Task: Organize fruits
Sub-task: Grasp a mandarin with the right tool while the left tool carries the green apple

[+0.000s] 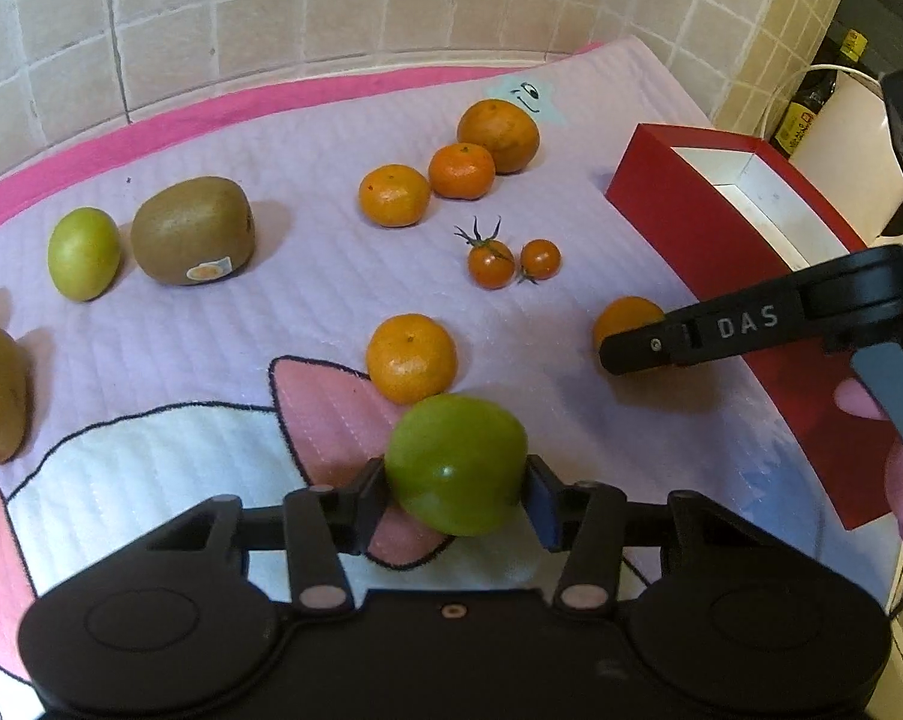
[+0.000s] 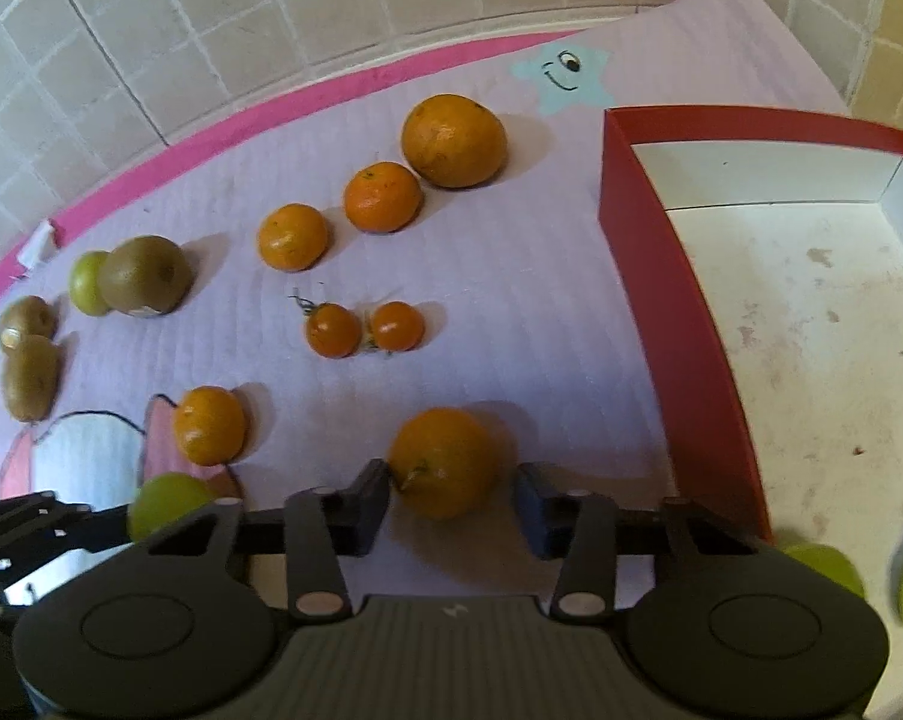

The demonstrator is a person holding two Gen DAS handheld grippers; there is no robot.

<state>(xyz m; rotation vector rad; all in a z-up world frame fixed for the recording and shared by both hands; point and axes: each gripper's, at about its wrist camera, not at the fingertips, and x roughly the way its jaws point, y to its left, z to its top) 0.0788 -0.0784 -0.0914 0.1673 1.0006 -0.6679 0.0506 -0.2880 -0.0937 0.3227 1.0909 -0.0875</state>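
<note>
My left gripper is shut on a green fruit and holds it above the pink mat; the fruit also shows in the right wrist view. My right gripper is open, its fingers either side of an orange mandarin on the mat, next to the red box. In the left wrist view the right gripper's finger hides part of that mandarin. Two green fruits lie in the box.
Other mandarins, two cherry tomatoes, kiwis and a green fruit lie on the mat. A tiled wall stands behind. A dark bottle stands beyond the box.
</note>
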